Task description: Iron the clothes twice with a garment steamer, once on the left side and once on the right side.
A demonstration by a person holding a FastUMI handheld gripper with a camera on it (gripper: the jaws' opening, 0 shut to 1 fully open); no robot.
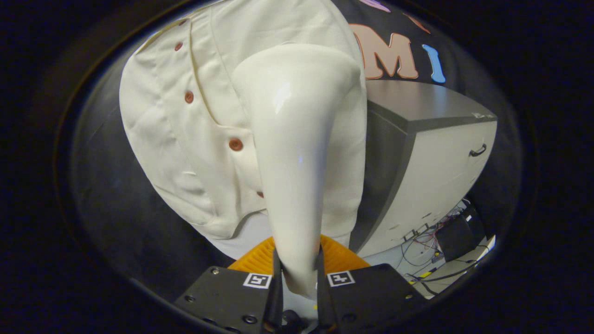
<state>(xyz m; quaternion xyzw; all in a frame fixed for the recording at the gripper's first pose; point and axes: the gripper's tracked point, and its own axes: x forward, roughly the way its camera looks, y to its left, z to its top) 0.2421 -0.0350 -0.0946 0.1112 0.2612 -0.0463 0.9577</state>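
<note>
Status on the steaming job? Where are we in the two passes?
Done: the steamer is picked up; the gripper is shut on its handle, both fingers pressing it. In hand: its wide head is up against the cream shirt, on the side of the button row nearer the grey cabinet. Left: one frame cannot show which pass this is or whether either is finished, so count both sides as unconfirmed.

Glossy smooth plastic steamer (pixel 299 153) held between the matt black tongs (pixel 299 278), against matt woven cloth shirt (pixel 162 125).

No legible text; only square coded markers (pixel 257 280) on the gripper (pixel 297 273) fingers.
</note>
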